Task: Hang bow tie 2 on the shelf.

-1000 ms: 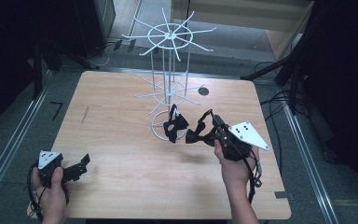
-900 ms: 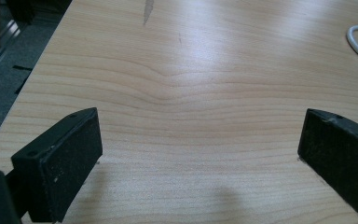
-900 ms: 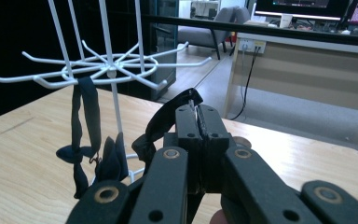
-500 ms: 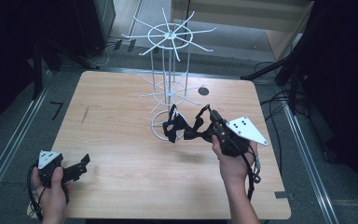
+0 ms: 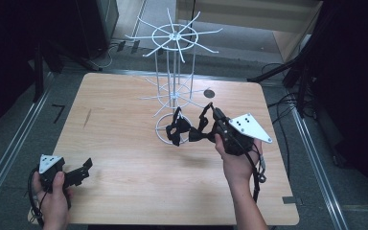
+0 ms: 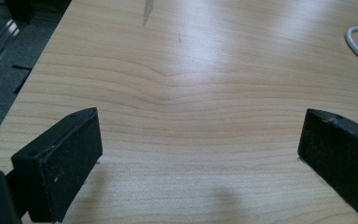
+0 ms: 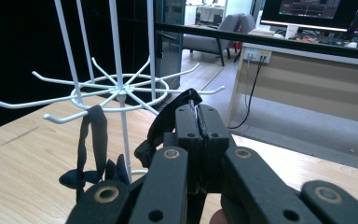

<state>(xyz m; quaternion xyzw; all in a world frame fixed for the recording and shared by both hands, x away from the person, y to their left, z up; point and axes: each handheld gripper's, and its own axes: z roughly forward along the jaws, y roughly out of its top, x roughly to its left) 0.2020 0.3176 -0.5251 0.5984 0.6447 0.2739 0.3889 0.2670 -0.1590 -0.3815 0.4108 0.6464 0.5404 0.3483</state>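
Cloth, a dark knotted strip, hangs from a lower arm of the white wire rack that stands toward the far edge of the bench, and its other end is pinched between the closed jaws of the right gripper, just beside the rack's ring base. The left gripper rests near the bench's near left corner with its jaws spread wide over bare wood.

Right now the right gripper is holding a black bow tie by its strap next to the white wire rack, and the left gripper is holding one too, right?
Not quite. The left gripper holds nothing: the left gripper view shows its jaws wide apart over the bare table. The right gripper does clamp the black bow tie beside the white wire rack.
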